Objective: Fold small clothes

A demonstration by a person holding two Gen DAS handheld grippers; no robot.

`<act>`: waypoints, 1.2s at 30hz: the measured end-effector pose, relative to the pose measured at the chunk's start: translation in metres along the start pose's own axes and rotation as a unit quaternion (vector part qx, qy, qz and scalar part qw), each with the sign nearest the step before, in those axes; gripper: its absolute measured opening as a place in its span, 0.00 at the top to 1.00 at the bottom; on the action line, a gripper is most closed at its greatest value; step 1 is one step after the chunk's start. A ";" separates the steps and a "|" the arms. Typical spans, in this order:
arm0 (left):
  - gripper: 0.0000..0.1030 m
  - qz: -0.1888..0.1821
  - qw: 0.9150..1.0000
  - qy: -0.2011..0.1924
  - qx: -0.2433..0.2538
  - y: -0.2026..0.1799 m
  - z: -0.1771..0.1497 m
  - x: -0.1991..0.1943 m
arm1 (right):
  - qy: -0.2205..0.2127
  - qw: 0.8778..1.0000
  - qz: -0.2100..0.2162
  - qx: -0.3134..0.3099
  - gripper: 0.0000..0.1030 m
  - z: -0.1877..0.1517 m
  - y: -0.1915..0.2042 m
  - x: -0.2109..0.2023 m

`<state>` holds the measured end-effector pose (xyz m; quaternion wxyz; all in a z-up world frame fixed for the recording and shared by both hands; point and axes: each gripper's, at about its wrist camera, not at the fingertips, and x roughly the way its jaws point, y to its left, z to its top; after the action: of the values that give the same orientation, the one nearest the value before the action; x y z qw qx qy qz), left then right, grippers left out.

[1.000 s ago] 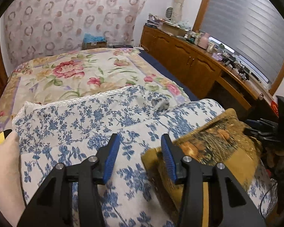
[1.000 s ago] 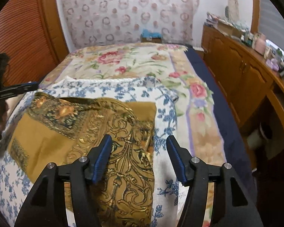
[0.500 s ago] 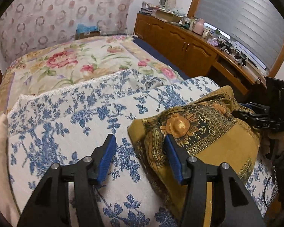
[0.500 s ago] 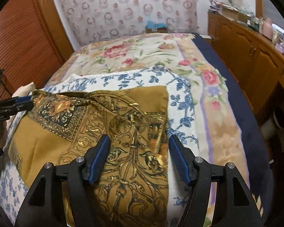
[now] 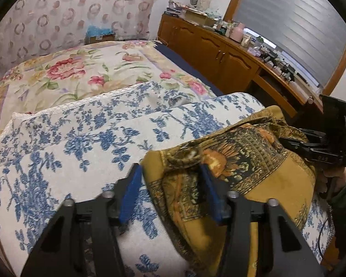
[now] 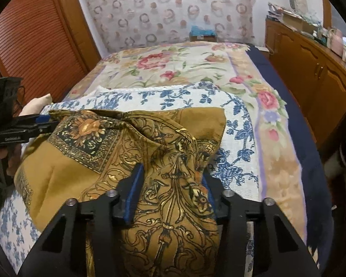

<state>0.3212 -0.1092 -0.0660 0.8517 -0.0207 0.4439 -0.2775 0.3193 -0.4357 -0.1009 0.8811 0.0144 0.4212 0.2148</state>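
1. The mustard-gold patterned garment [image 6: 117, 161] lies rumpled on a blue-and-white floral cloth [image 5: 64, 152] spread over the bed, stretched between the two claws.
2. The left gripper [image 5: 170, 191] has just been closing; its blue pads now squeeze a bunched corner of the garment, with the bare floral cloth just off its left finger.
3. The right gripper [image 6: 171, 191] has just been closing as well, and a thick gather of the gold fabric is pinched between its pads; the rest of the garment spreads away to its left.
4. Beyond both claws lies a flowered bedspread [image 6: 173, 67], and a wooden sideboard [image 5: 219, 55] runs along to their right.
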 end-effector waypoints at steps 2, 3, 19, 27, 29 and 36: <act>0.74 -0.005 1.000 0.000 -0.005 0.000 0.001 -0.001 | -0.003 1.000 0.003 0.000 0.75 0.000 0.000 -0.001; 0.83 -0.009 1.000 0.000 -0.007 -0.001 0.001 -0.002 | -0.007 1.000 0.005 0.001 0.81 0.000 0.000 -0.003; 0.96 0.006 0.993 -0.119 0.025 -0.031 -0.008 -0.103 | -0.116 0.992 0.005 -0.049 0.87 0.022 0.056 -0.077; 0.96 0.022 0.985 -0.169 0.012 -0.019 -0.022 -0.145 | -0.144 0.983 0.008 -0.113 0.87 0.041 0.099 -0.103; 0.96 0.033 0.982 -0.185 0.010 -0.016 -0.027 -0.160 | -0.148 0.981 0.011 -0.126 0.87 0.047 0.110 -0.105; 0.96 0.086 0.971 -0.223 0.000 0.007 -0.046 -0.205 | -0.154 0.971 0.036 -0.177 0.87 0.079 0.156 -0.093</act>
<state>0.1968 0.0075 0.0570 0.9498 -0.0436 0.2434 -0.1914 0.2701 -0.3187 0.0506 0.9155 -0.0934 0.2350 0.3129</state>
